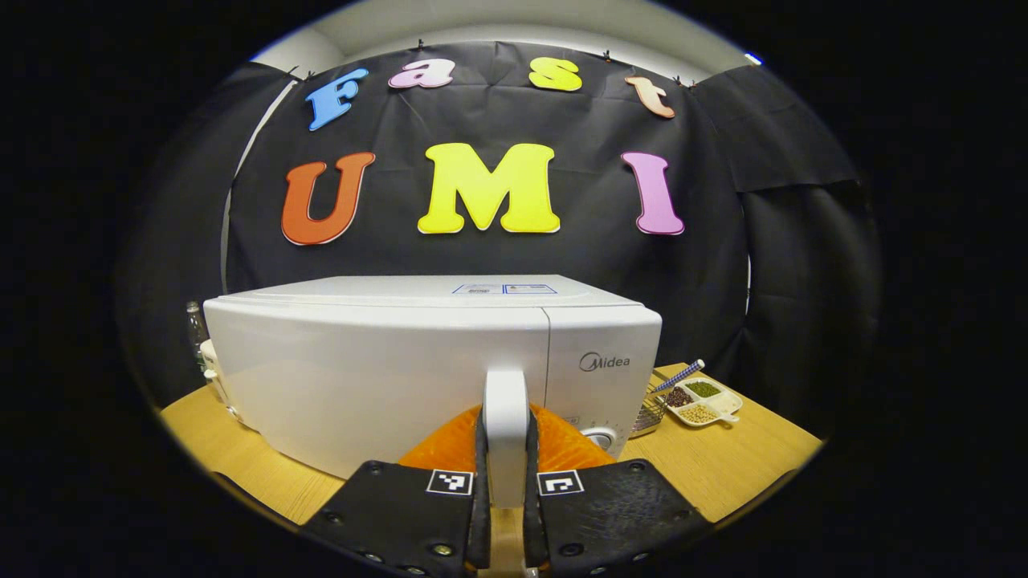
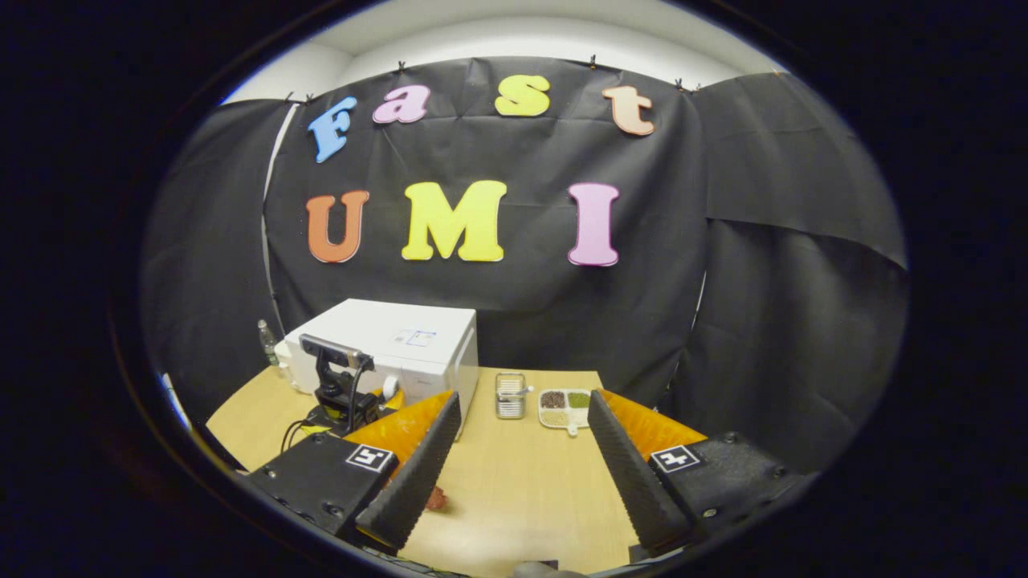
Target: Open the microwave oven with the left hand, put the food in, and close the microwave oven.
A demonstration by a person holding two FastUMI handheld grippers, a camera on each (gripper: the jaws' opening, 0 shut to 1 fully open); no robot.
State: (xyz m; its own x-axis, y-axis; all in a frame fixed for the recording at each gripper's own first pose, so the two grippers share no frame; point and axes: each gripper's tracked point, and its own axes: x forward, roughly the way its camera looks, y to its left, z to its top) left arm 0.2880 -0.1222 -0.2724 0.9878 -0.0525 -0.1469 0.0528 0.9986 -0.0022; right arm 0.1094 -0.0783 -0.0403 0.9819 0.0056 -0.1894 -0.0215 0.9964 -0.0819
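The white microwave [image 1: 385,369] stands shut on the wooden table [image 1: 723,461]. Its upright white door handle [image 1: 506,401] sits between the fingers of my left gripper [image 1: 506,425], which is shut on it from both sides. In the right gripper view the microwave [image 2: 401,337] stands at the far left, and the left gripper [image 2: 345,385] is at its front. My right gripper [image 2: 522,397] hangs open over the table with nothing between its fingers. A small reddish-brown piece of food [image 2: 436,499] lies on the table by its left finger, partly hidden.
A white divided dish of grains [image 2: 562,408] and a small wire basket [image 2: 510,395] stand to the right of the microwave. A bottle [image 2: 265,341] stands at the microwave's far left. The table edge [image 2: 225,417] runs close in front of the microwave.
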